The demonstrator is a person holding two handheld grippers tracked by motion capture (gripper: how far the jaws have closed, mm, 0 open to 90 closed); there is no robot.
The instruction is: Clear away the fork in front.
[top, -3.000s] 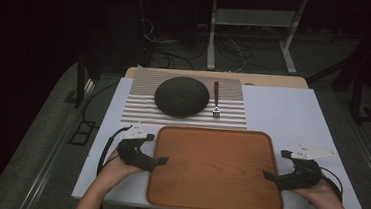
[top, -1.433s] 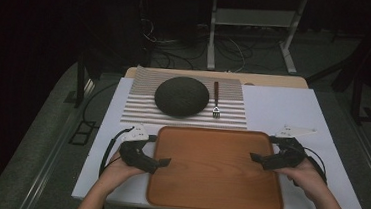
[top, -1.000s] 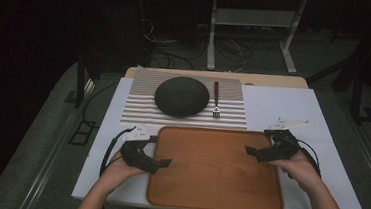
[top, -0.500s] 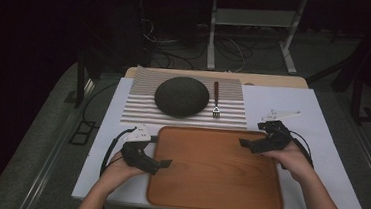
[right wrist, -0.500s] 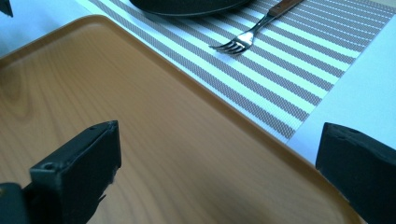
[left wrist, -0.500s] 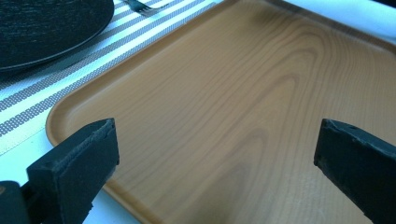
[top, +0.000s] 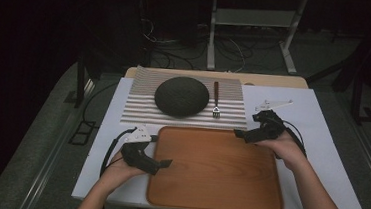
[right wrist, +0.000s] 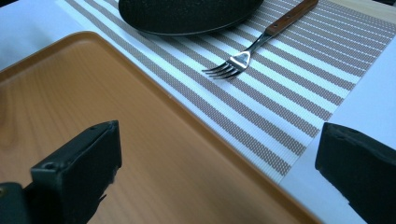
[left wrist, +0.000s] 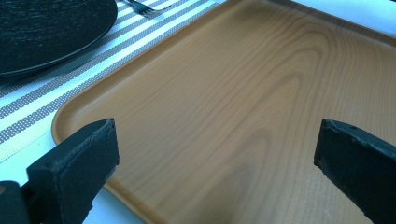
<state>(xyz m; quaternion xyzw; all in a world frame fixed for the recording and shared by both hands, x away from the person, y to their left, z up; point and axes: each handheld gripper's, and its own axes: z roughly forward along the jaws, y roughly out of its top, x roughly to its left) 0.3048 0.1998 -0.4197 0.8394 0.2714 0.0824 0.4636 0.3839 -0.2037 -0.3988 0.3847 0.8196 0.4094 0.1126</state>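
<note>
Two black jaws are standing wide apart above a wooden tray's (right wrist: 93, 140) far corner, facing a striped placemat (right wrist: 299, 88) where a wooden-handled fork (right wrist: 254, 44) is lying just beside a dark plate (right wrist: 187, 14).

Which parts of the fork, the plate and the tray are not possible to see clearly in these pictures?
- Fork: right gripper view, handle end cut by the top edge.
- Plate: left gripper view, cut by the top and left edges.
- Tray: high view, part of its left rim hidden under the left gripper.
- Fork prongs: high view, too small to count.
</note>
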